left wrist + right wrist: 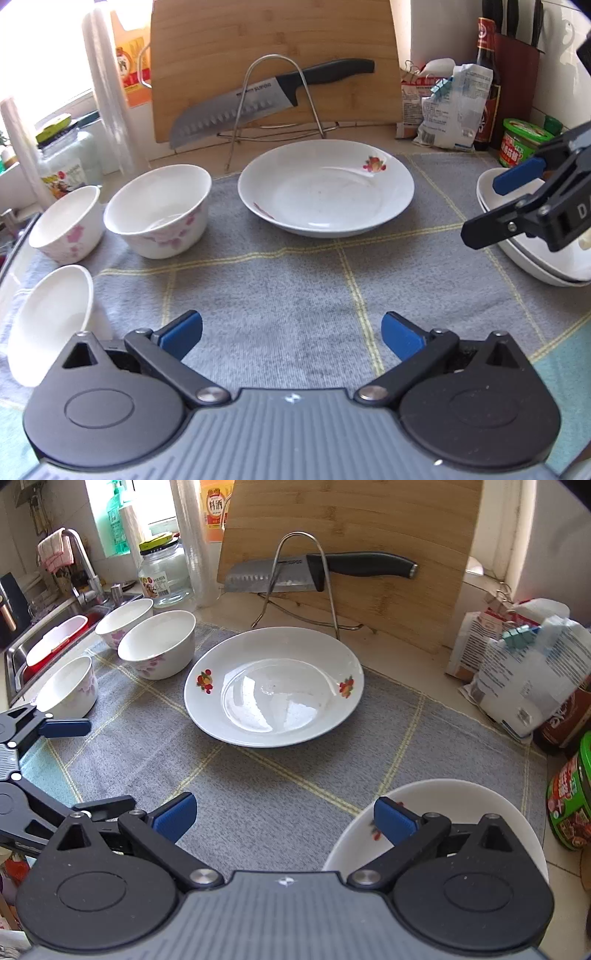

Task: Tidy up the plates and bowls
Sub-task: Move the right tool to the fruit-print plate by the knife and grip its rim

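Observation:
A white deep plate with fruit prints (325, 188) (273, 686) lies mid-cloth on the grey checked cloth (280, 280). Three white floral bowls stand to its left: a large one (157, 210) (159, 646), one behind it (64, 221) (123, 622), and a nearer one (51, 321) (68, 686). A stack of white plates (535, 258) (443, 794) sits at the right. My left gripper (291, 334) (85, 766) hovers open over bare cloth. My right gripper (284, 818) (498, 203) is open too, its right finger above the stack's rim, holding nothing.
A bamboo cutting board (277, 55) leans at the back, with a knife (258, 99) resting on a wire rack (277, 110). Bags (447, 107), a sauce bottle (487, 74) and a green-lidded jar (570, 801) crowd the right. A glass jar (164, 572) and sink (55, 635) lie left.

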